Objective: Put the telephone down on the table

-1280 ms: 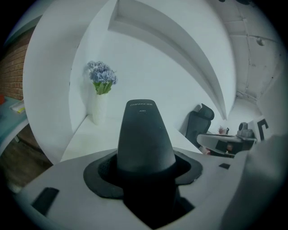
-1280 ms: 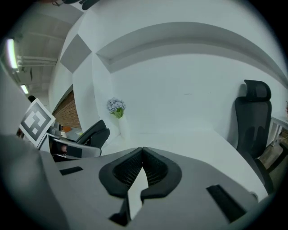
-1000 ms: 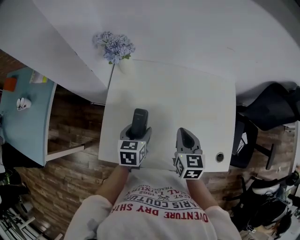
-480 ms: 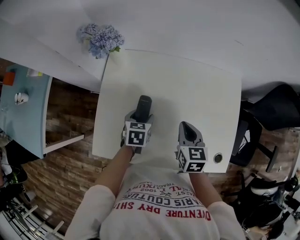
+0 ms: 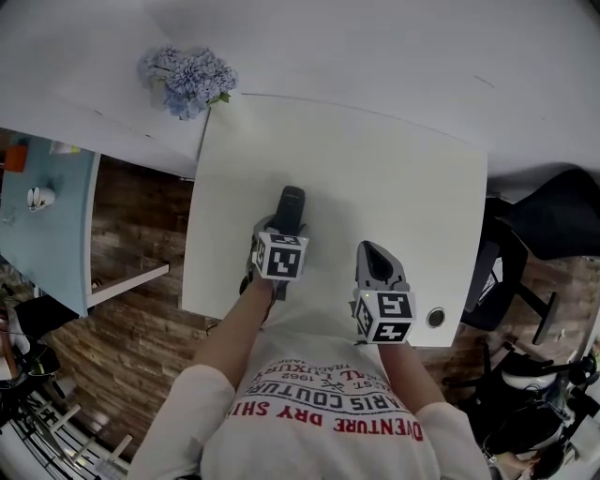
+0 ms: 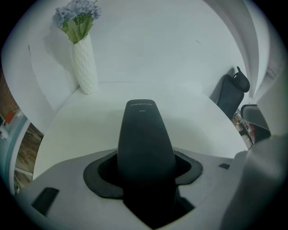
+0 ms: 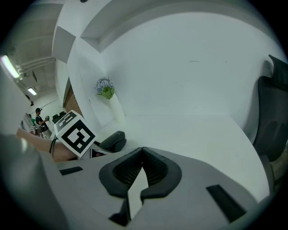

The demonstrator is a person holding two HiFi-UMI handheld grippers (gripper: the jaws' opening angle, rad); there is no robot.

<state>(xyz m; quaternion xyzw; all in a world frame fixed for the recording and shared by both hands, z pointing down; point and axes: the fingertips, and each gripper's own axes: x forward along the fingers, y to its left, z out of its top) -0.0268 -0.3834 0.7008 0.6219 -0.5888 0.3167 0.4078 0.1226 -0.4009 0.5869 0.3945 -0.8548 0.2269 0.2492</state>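
the left gripper (image 5: 283, 228) has its jaws clamped on the lower end of the phone (image 6: 145, 134), so the free end juts forward over the table (image 5: 394, 169), a hold that should let it be lowered flat; it is over the near left part, and whether it touches the top i cannot tell. the right gripper (image 7: 141, 157) hangs by the near edge, jaws together on nothing, likely just kept clear. the only container is a vase (image 6: 85, 67) at the far left corner, holding flowers (image 6: 77, 13)
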